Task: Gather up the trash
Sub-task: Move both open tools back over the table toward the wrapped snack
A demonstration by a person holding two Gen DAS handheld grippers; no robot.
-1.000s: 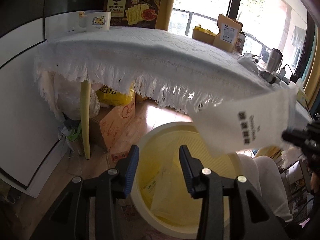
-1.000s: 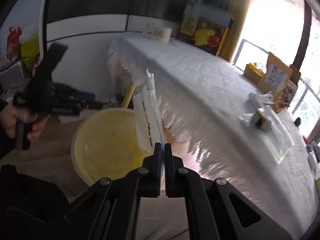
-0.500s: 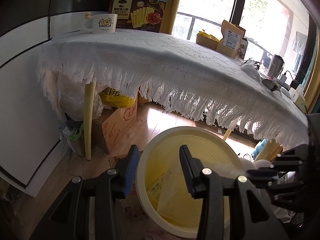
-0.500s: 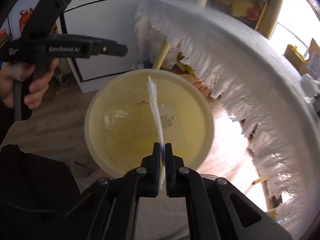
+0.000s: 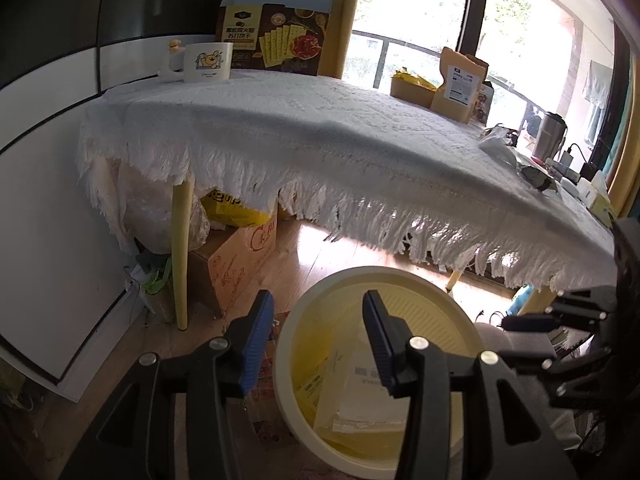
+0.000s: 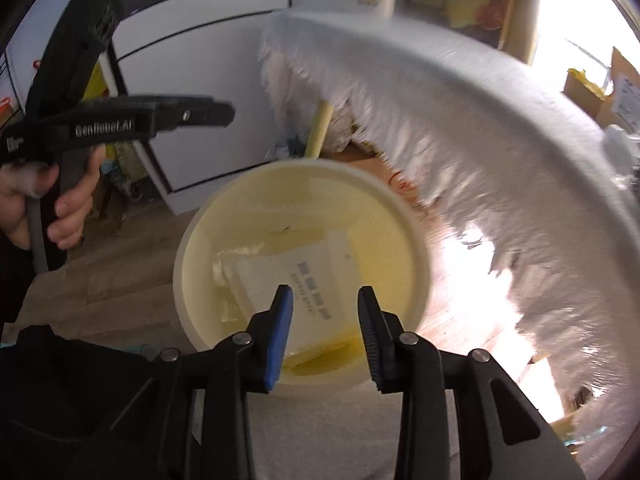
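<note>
The right gripper [image 6: 325,320] hangs over the pale yellow bin [image 6: 188,236], its jaws apart with nothing between them; they have just been opening. Below them, the white printed wrapper [image 6: 308,272] lies inside the bin on top of other flat packets, clear of both pads. Only the right wrist view shows the person's hand [image 6: 60,196] wrapped round the handle of the left gripper [image 6: 224,114], which is held out level above the bin's far-left rim; from this side angle the gap between its jaws cannot be seen.

The left wrist view settles that: the left gripper [image 5: 318,340] has its jaws apart and empty, one blue pad outside the bin [image 5: 400,280] rim, the other over its mouth. The wrapper [image 5: 360,392] shows there as a pale sheet leaning among yellowish packets. This view alone shows the worktop [image 5: 320,128] from the front, covered by a white fringed cloth, with a mug [image 5: 208,62] and a cracker box [image 5: 276,34] at its far end and a cardboard carton [image 5: 240,264] underneath beside a yellow leg.

The cloth's fringe hangs just beyond the bin's far rim. The space directly above the bin's mouth is open, and wooden floor shows to the bin's left.
</note>
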